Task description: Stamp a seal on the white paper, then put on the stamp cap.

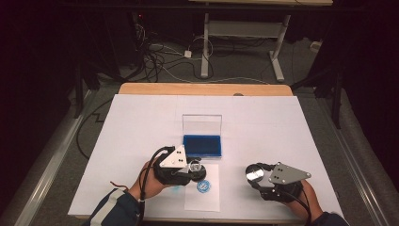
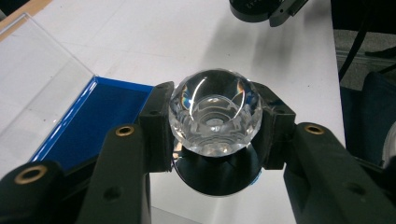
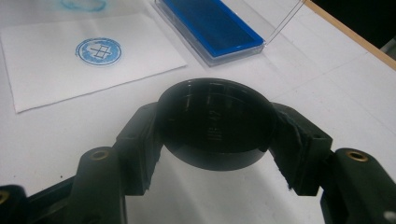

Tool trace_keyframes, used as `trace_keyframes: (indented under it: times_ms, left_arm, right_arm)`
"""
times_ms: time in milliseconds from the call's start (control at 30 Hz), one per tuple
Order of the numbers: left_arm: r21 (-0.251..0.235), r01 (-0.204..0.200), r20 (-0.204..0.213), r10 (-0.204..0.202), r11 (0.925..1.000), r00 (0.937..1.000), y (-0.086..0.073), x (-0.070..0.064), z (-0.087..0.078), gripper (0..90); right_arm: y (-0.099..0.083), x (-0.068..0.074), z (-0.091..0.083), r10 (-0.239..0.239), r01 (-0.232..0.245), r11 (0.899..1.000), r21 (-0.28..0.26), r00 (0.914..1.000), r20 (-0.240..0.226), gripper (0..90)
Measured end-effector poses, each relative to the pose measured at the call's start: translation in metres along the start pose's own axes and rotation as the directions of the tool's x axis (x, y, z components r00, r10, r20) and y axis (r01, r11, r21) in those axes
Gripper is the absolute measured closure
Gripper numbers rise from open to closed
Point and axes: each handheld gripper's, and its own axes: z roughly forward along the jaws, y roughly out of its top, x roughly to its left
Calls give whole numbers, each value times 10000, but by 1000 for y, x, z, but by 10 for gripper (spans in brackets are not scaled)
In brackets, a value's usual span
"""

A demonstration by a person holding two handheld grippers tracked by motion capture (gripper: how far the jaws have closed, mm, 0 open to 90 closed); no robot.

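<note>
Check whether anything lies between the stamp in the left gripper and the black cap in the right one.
Nothing visible does. The left gripper is shut on the clear-handled stamp, the right gripper on the cap. Between them lies bare white table, plus the edge of the paper bearing a blue print. The ink pad sits farther back.

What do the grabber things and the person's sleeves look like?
Both are chunky black tools. The left gripper and right gripper each carry a grey three-cornered plate on top with small dark holes. Their black jaws have brass-coloured rings set in. Black cables trail back along the wrists. The left sleeve is dark blue with pale stripes.
</note>
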Motion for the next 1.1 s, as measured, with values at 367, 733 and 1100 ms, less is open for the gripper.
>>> trace_keyframes:
  times_ms: [367,733,1100]
  left_arm:
    - [-266,70,-181,-75,9996,9998,0,3,-9,542]
    - [-351,98,-261,-107,9993,9996,0,5,-14,543]
    - [-414,93,-324,-106,9991,9994,0,4,-16,543]
  right_arm:
    - [0,0,2,17,-17,10000,16,10000,-46,385]
    - [0,-1,1,12,-12,10000,5,10000,-64,385]
    - [1,0,2,-29,29,10000,14,9999,-110,386]
